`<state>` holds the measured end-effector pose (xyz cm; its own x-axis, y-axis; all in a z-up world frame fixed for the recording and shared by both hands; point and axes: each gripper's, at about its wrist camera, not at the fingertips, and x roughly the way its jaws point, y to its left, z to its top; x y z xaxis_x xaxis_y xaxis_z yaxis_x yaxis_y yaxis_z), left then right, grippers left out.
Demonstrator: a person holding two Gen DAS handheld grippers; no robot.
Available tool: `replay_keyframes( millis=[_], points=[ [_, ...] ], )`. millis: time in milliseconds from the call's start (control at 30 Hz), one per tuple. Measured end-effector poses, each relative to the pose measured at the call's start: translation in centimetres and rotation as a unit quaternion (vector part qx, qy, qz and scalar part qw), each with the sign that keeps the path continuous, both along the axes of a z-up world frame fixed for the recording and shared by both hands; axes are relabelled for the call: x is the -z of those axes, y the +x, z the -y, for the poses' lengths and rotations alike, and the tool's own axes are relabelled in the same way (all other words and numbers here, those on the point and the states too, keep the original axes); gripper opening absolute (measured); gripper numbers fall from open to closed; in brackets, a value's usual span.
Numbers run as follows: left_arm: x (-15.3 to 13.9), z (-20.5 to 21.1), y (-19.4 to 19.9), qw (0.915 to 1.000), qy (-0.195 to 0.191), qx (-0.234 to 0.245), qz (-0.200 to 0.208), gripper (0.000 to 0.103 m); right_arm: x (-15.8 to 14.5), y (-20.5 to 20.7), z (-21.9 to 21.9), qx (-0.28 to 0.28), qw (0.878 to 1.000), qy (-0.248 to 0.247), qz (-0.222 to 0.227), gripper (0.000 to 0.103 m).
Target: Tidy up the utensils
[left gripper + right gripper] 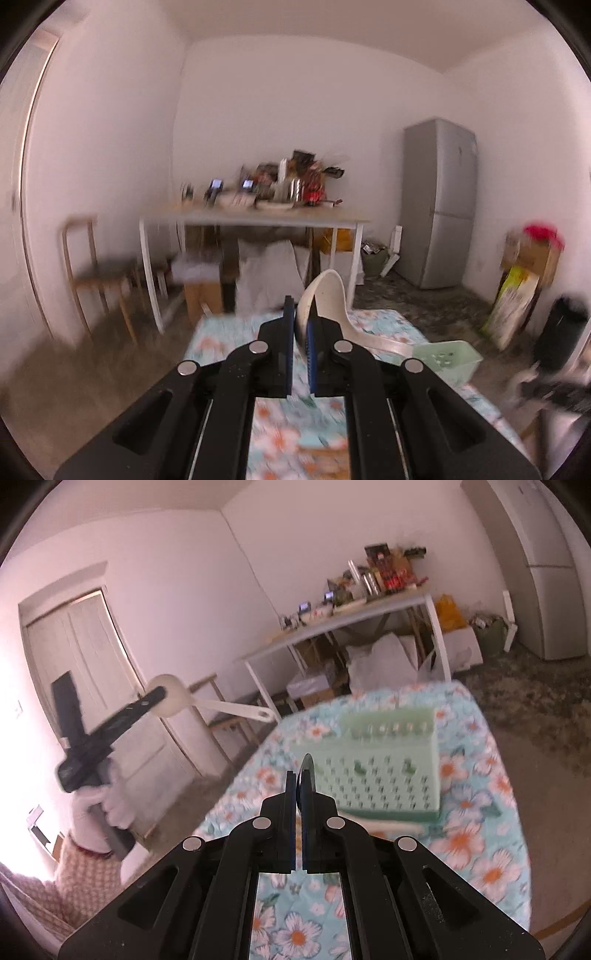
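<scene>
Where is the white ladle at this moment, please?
The white ladle is in the air, held by its bowl in the left tool; in the right wrist view it is left of the green basket.

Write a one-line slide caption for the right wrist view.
Right gripper clamps a thin dark utensil above the green basket; left gripper lifts a white ladle.

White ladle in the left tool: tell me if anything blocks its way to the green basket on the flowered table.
Nothing visible does. The left tool grips the white ladle by its bowl, raised in open air to the left of the flowered table; the green basket lies on its side with only bare cloth around it.
</scene>
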<state>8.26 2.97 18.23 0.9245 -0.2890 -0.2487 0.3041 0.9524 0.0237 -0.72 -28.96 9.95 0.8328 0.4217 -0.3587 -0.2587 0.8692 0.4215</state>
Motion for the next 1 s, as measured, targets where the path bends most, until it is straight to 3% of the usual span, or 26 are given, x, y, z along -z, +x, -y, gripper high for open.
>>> replay_keyframes(
  millis=[133, 300, 433, 533, 633, 767, 833, 900, 1000],
  points=[
    [0.2, 4.6, 2.2, 0.9961, 0.088, 0.004, 0.008, 0.005, -2.7, -0.1, 2.0, 0.001, 0.999, 0.007, 0.039, 0.000],
    [2.2, 9.6, 4.5, 0.9816, 0.191, 0.007, -0.002, 0.005, -5.7, 0.5, 3.7, 0.000, 0.996, 0.006, 0.085, 0.000],
    [4.1, 12.3, 6.5, 0.9713, 0.234, 0.020, -0.038, 0.005, -7.5, 1.4, 4.9, -0.002, 0.993, 0.011, 0.118, 0.000],
    [5.4, 13.7, 7.9, 0.9666, 0.246, 0.028, -0.068, 0.005, -8.5, 2.5, 5.5, -0.006, 0.990, 0.014, 0.137, 0.000],
    [6.6, 13.9, 9.2, 0.9664, 0.230, 0.038, -0.109, 0.008, -8.3, 4.1, 6.1, -0.010, 0.990, 0.020, 0.138, 0.000],
    [7.6, 13.5, 10.5, 0.9691, 0.181, 0.061, -0.156, 0.010, -6.8, 6.6, 6.2, -0.013, 0.993, 0.023, 0.116, 0.001],
    [7.9, 12.8, 11.1, 0.9699, 0.141, 0.080, -0.182, 0.021, -5.5, 8.3, 6.3, -0.014, 0.995, 0.026, 0.094, 0.001],
    [7.9, 12.1, 11.4, 0.9732, 0.103, 0.087, -0.186, 0.043, -4.3, 9.4, 6.2, -0.014, 0.997, 0.024, 0.075, 0.001],
    [7.6, 11.1, 11.2, 0.9768, 0.049, 0.100, -0.183, 0.052, -2.1, 10.9, 6.2, -0.011, 0.999, 0.021, 0.045, 0.001]
  ],
)
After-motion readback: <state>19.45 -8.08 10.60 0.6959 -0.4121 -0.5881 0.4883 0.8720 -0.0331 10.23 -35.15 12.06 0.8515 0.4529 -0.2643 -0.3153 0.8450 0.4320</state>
